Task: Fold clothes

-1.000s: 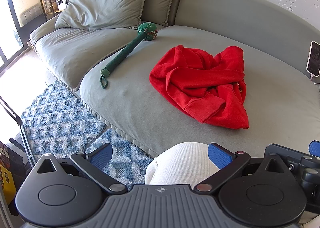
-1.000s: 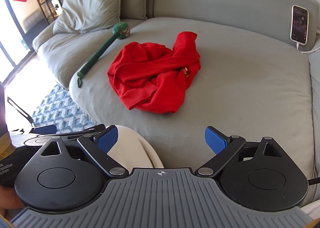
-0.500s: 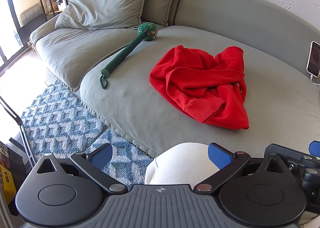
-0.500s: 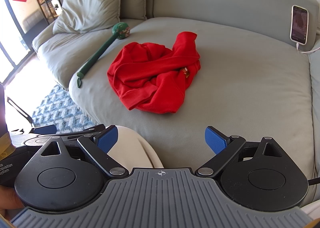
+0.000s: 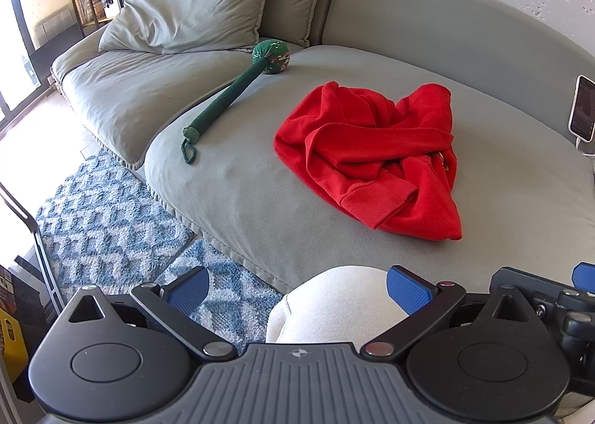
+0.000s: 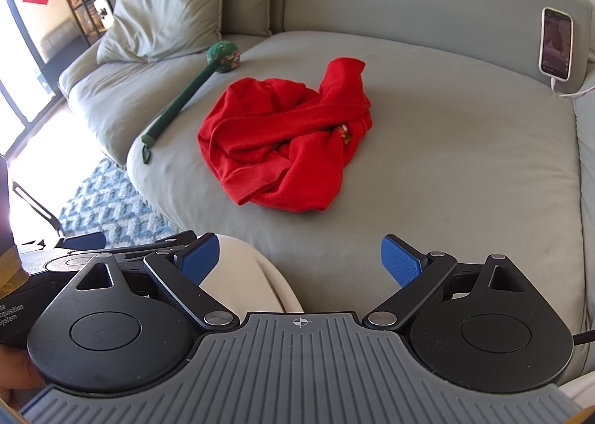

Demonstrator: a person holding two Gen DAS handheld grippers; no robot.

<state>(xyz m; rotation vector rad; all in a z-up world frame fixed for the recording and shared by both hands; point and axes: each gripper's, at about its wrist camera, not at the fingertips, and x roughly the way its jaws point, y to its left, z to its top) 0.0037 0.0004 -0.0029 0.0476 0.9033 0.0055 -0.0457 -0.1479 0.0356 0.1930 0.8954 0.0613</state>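
Nothing has moved: red garment (image 5: 372, 160) crumpled, both grippers spread

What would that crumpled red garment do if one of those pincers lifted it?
The red garment lies in soft, twisted folds, so it would probably hang limp and unravel. Its fleecy-looking cloth likely grips well. Pushed, it would probably bunch on the sofa cushion rather than slide.

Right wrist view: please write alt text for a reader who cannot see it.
A crumpled red garment lies on a grey sofa, beyond the open right gripper. A green padded stick lies to its left; a phone leans against the backrest.
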